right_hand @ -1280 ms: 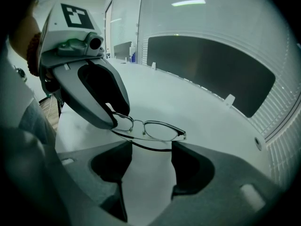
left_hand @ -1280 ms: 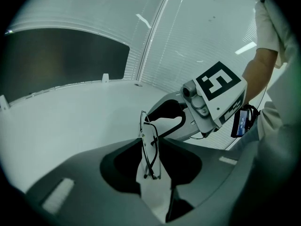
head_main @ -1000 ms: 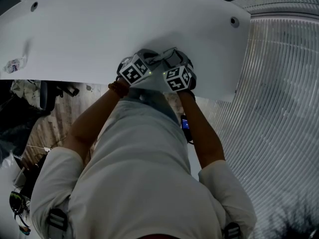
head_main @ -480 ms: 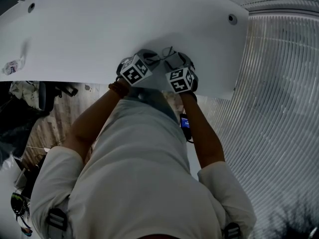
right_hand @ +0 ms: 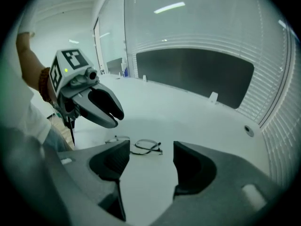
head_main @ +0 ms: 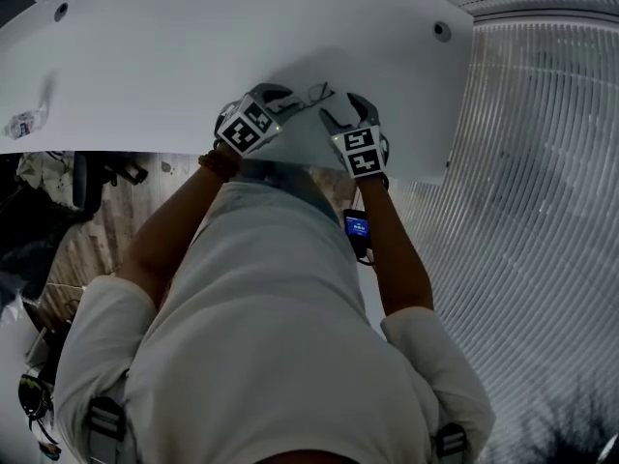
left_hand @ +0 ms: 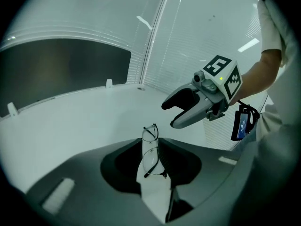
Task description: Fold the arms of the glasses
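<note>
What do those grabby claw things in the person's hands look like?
The left claw and the right claw each have two rounded grey fingers with black pads inside. On top of each sits a white cube with black square patterns and a tiny green light. The person wears a white short-sleeved shirt and a beaded bracelet.

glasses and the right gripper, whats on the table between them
Nothing. The right gripper view shows only bare white table between the open right gripper and the thin dark wire-framed glasses lying ahead of it.

head: steep overhead | gripper views: low, facing each other | shared: glasses (left_hand: pixel 150 149)
</note>
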### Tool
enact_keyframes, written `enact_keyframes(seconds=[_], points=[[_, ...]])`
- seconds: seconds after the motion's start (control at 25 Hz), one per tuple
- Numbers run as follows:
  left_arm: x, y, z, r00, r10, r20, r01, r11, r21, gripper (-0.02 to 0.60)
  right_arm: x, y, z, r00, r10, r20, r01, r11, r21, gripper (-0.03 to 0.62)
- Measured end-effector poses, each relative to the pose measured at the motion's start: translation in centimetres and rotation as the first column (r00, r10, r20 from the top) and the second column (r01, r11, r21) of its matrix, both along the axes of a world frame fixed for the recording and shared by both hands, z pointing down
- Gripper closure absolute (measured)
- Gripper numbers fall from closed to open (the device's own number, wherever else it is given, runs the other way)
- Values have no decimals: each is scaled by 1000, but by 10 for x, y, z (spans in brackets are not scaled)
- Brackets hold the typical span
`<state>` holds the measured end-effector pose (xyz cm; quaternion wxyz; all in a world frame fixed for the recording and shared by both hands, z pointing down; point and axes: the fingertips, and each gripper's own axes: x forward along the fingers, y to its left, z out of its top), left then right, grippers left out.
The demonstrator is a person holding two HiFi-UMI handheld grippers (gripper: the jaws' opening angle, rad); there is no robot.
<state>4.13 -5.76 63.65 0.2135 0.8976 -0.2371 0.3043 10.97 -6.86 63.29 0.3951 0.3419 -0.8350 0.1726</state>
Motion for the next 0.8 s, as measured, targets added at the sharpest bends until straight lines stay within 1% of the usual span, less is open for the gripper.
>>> enact_keyframes(seconds=[0.08, 0.2, 0.36, 0.44, 0.56, 0.64, 0.8], points=[[-6, -6, -15, 1000, -25, -11, 25, 1000, 19, 469, -1, -7, -27, 997, 1, 71, -4, 999, 40, 310], [-13, -14, -40, 998, -61, -30, 62, 997, 44, 469, 3, -16, -69, 981, -4, 192, -17, 994, 109, 319], [-16, -20, -86, 991, -95, -90, 102, 992, 78, 469, 9, -21, -126, 960, 6, 281, -58, 982, 177, 339], [-16, -23, -116, 985, -105, -134, 120, 987, 107, 469, 7, -22, -156, 944, 9, 329, -83, 974, 210, 352], [-16, -25, -162, 970, -126, -210, 158, 977, 144, 477, 1, -19, -202, 914, -7, 405, -109, 959, 263, 369], [-15, -23, -194, 955, -134, -264, 183, 968, 171, 486, -5, -13, -232, 890, -27, 455, -119, 950, 289, 393], [-15, -18, -259, 914, -136, -383, 233, 947, 221, 513, -26, -3, -290, 852, -104, 513, -103, 928, 358, 444]])
